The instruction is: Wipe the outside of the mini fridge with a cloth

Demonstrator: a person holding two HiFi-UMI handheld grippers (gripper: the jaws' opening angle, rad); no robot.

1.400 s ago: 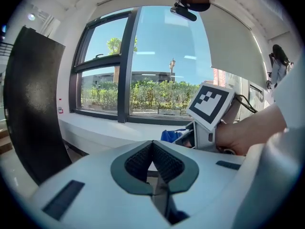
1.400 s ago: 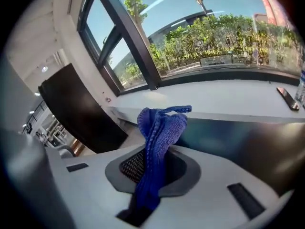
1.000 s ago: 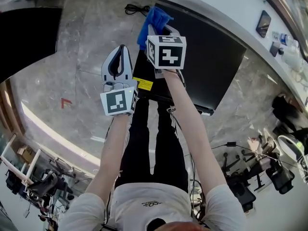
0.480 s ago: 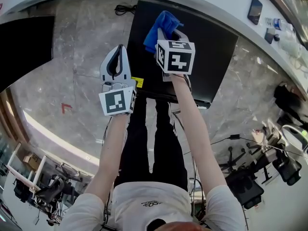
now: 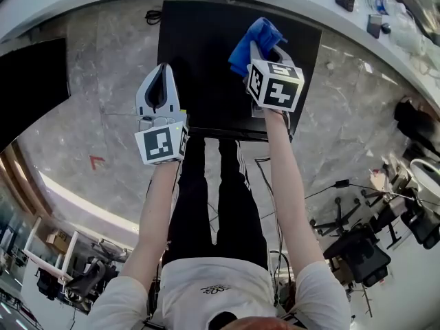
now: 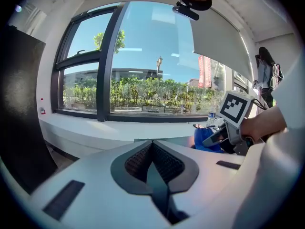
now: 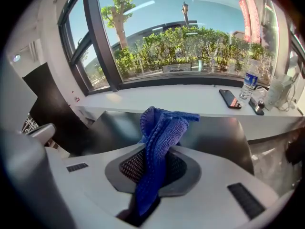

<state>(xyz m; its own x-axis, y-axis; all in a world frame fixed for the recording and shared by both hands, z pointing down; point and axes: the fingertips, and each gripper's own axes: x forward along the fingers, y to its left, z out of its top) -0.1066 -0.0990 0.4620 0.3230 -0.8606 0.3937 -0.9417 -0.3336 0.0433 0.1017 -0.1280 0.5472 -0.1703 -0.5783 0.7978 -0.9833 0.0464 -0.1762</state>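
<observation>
The black mini fridge (image 5: 206,67) stands on the floor below me, its flat top (image 7: 224,132) facing up. My right gripper (image 5: 265,50) hangs over the right part of that top, shut on a blue cloth (image 5: 256,38) that bunches up out of its jaws (image 7: 162,128). My left gripper (image 5: 159,91) is held at the fridge's left edge, its jaws shut with nothing between them (image 6: 152,163). In the left gripper view the right gripper's marker cube (image 6: 236,109) and the blue cloth (image 6: 205,140) show at the right.
A white window ledge (image 7: 190,101) runs behind the fridge with a phone (image 7: 229,98) and a water bottle (image 7: 249,84) on it. A black cabinet (image 5: 31,81) stands at the left. A cable (image 5: 152,16) lies by the fridge's back corner. Office chairs (image 5: 364,253) crowd the right.
My right gripper has carried the blue cloth from the fridge's left back corner to over the right part of the top. The left gripper has barely moved.
</observation>
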